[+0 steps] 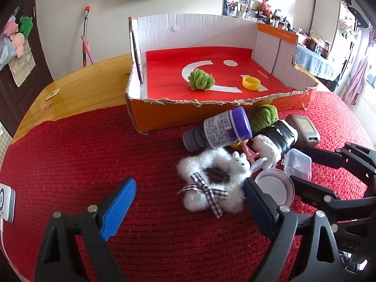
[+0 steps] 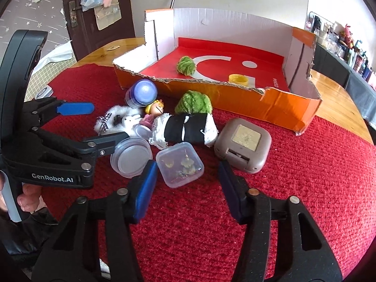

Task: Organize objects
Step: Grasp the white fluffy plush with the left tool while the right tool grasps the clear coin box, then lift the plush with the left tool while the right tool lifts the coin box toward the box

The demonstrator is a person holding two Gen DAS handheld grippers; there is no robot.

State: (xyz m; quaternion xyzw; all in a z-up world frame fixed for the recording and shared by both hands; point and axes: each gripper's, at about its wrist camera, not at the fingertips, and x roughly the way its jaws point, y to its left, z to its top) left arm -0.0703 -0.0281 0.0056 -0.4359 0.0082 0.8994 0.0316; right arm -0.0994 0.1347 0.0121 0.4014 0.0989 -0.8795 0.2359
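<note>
**Small clutter waits beside the box**

The left gripper (image 1: 190, 202) stands wide, empty, jaws straddling the fluffy white star (image 1: 211, 183): soft, light, best pinched across its body. The right gripper (image 2: 188, 183) is half-closed on nothing; the clear square box (image 2: 179, 164) lies just ahead on the red cloth, probably rigid, slick, light; grip its flat sides. Only the right view shows the doll (image 2: 154, 111). The cardboard box (image 1: 211, 115) stands behind.
</note>
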